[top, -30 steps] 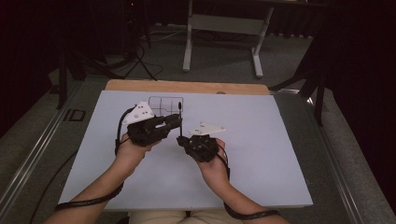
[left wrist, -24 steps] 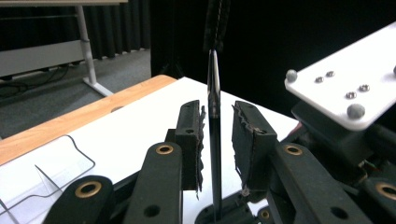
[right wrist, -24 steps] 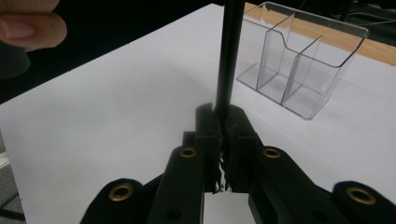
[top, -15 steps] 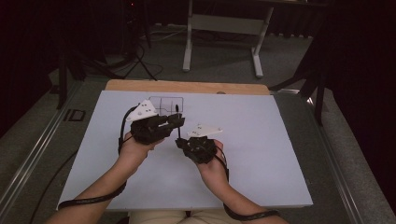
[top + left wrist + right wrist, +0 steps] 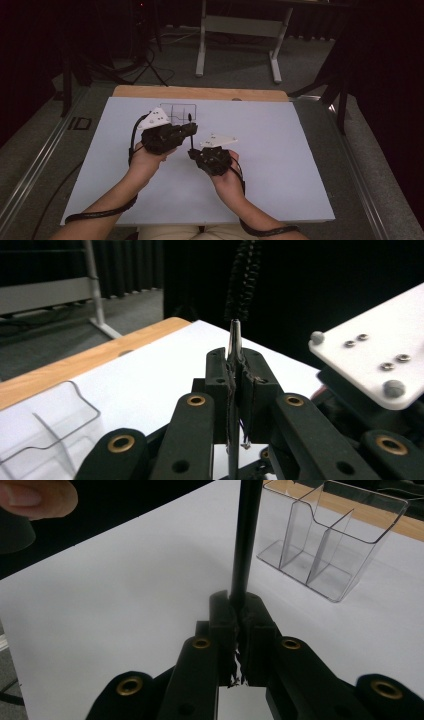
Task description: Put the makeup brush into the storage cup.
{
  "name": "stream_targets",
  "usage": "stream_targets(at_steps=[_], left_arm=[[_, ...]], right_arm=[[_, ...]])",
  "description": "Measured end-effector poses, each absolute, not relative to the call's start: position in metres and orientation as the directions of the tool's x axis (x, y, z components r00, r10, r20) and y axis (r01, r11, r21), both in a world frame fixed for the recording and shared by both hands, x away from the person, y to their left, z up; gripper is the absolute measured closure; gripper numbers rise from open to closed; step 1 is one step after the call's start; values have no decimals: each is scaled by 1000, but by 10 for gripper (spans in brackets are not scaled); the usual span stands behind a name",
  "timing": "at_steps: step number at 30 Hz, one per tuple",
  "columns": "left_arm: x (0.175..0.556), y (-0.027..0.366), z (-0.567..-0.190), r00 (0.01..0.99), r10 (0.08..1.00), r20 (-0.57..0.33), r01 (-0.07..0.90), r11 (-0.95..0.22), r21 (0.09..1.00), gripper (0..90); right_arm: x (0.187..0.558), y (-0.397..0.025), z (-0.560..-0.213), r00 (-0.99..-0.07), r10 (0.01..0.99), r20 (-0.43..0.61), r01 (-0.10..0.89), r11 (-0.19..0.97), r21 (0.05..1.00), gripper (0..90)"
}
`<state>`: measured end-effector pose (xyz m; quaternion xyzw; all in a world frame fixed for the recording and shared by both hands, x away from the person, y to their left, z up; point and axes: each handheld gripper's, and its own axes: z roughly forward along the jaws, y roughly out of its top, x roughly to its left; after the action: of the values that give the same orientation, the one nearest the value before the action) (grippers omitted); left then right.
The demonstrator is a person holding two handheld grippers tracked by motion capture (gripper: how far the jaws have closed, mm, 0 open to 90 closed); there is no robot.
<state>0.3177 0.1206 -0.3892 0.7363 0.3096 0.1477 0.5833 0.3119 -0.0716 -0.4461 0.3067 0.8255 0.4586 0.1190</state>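
Note:
A thin brush (image 5: 190,139) with a black handle (image 5: 245,535), a silver stem (image 5: 235,337) and black bristles (image 5: 244,275) is held above the white table top (image 5: 280,150) between both grippers. My left gripper (image 5: 192,129) (image 5: 235,367) is shut on the silver stem just below the bristles. My right gripper (image 5: 192,153) (image 5: 236,605) is shut on the black handle lower down. The bristle end points toward a clear plastic organizer (image 5: 179,112) (image 5: 325,540) (image 5: 45,425) with upright dividers, standing on the table just beyond the grippers.
The white table top has a wooden strip (image 5: 200,92) along its far edge. Bare white surface lies right and left of the hands. Beyond the table are a dark floor and a metal stand (image 5: 240,30). A thumb (image 5: 35,497) shows at the right gripper view's upper left.
Both grippers keep their hold on the brush. The hands have barely shifted; the right one has come slightly nearer the person.

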Motion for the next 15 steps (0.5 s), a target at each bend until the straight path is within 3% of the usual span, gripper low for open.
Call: stream_targets(at_steps=[13, 15], left_arm=[[318, 118, -391, 775, 618, -132, 259, -121, 958, 862], [317, 118, -390, 772, 623, -123, 254, -125, 959, 862]], right_arm=[[315, -72, -446, -786, 609, 108, 405, 375, 834, 849], [315, -72, -447, -794, 598, 108, 398, 378, 836, 806]])
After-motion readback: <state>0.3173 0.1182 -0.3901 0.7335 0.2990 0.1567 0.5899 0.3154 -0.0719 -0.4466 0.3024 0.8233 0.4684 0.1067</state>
